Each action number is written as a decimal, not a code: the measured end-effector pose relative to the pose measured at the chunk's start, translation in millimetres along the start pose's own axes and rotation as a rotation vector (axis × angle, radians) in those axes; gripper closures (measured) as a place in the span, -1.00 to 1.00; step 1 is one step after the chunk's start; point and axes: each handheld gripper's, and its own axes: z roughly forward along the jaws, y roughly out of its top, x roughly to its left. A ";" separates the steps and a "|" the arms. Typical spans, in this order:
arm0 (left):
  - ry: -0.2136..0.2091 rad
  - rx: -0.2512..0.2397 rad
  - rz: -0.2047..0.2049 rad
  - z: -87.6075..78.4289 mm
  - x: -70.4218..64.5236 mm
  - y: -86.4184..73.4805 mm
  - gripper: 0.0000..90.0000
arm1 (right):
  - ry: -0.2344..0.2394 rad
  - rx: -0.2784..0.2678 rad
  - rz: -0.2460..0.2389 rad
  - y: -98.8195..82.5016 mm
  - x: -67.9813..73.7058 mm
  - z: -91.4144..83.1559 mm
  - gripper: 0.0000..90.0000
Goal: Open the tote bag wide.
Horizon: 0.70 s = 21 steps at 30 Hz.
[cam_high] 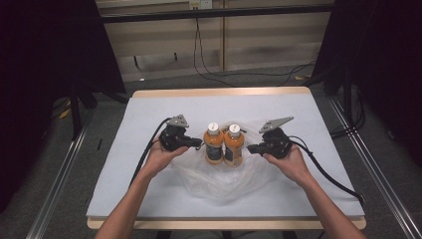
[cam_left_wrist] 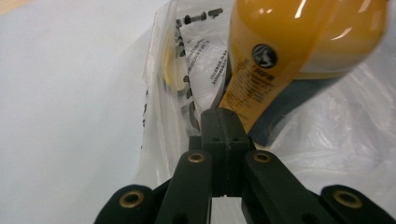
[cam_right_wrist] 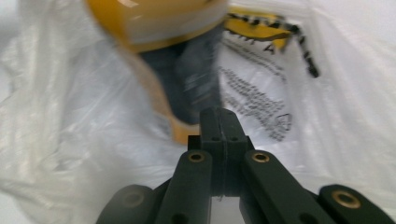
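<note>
Two orange bottles (cam_high: 224,144) stand upright, touching, on a clear plastic bag (cam_high: 219,179) mid-tabletop (cam_high: 149,199). The left gripper (cam_high: 199,143) and right gripper (cam_high: 251,148) flank them, jaws fully closed and empty, probably lining up to pinch the bag's edges and pull it up around them.

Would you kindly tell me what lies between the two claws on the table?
In the high view, two orange bottles stand side by side on a clear plastic bag, between the left claw and the right claw.
</note>
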 end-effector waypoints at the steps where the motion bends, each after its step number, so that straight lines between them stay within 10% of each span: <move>1: 0.008 0.002 -0.005 4.5 -0.4 0.5 1.00 | 0.012 -0.004 -0.002 -2.0 2.7 -0.1 1.00; 8: -0.013 0.081 -0.003 27.2 5.2 -2.9 1.00 | 0.020 0.066 -0.022 -15.3 13.2 12.0 1.00; 14: 0.052 0.205 0.034 41.4 4.8 -13.1 1.00 | 0.030 0.113 -0.023 -29.5 13.5 26.6 1.00; 21: 0.092 0.129 -0.054 36.1 16.9 -23.8 1.00 | 0.023 0.129 -0.027 -41.2 16.2 21.2 1.00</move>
